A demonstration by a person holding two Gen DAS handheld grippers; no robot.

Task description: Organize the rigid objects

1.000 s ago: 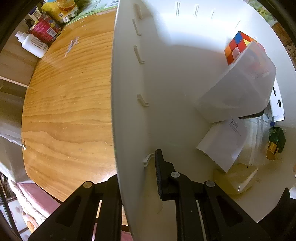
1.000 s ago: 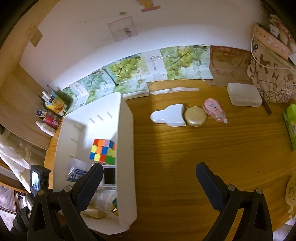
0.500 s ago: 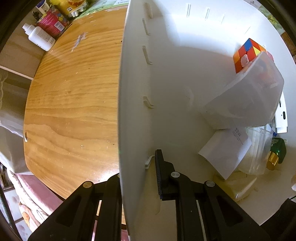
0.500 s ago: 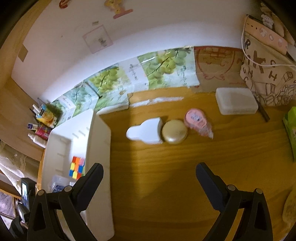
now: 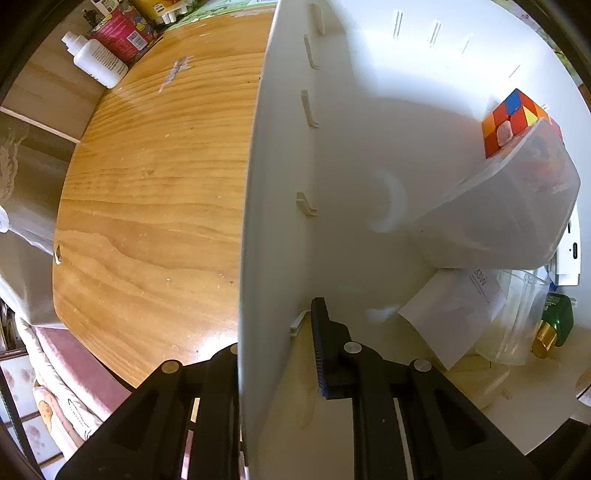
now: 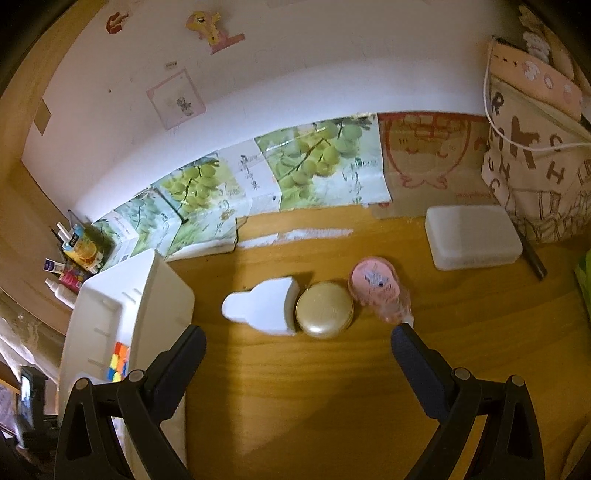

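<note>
My left gripper (image 5: 275,332) is shut on the near wall of a white storage bin (image 5: 258,221), one finger outside and one inside. In the bin lie a colourful puzzle cube (image 5: 513,118), a frosted plastic box (image 5: 509,218), a paper sheet (image 5: 454,314) and a small green bottle (image 5: 557,325). My right gripper (image 6: 299,343) is open and empty above the wooden table. Just beyond it lie a white flat case (image 6: 262,310), a gold round compact (image 6: 325,310) and a pink correction-tape dispenser (image 6: 376,288). The bin (image 6: 162,291) shows at the left with the cube (image 6: 118,362).
A white rectangular box (image 6: 472,236) lies at the back right beside a patterned bag (image 6: 543,166). Grape-print cartons (image 6: 229,199) line the wall. A white bottle (image 5: 96,62) and a red carton (image 5: 122,29) stand at the table's far left corner.
My right gripper has swung right and forward from over the bin, so the white case, compact and tape dispenser now sit close ahead. My left gripper keeps its hold on the bin wall.
</note>
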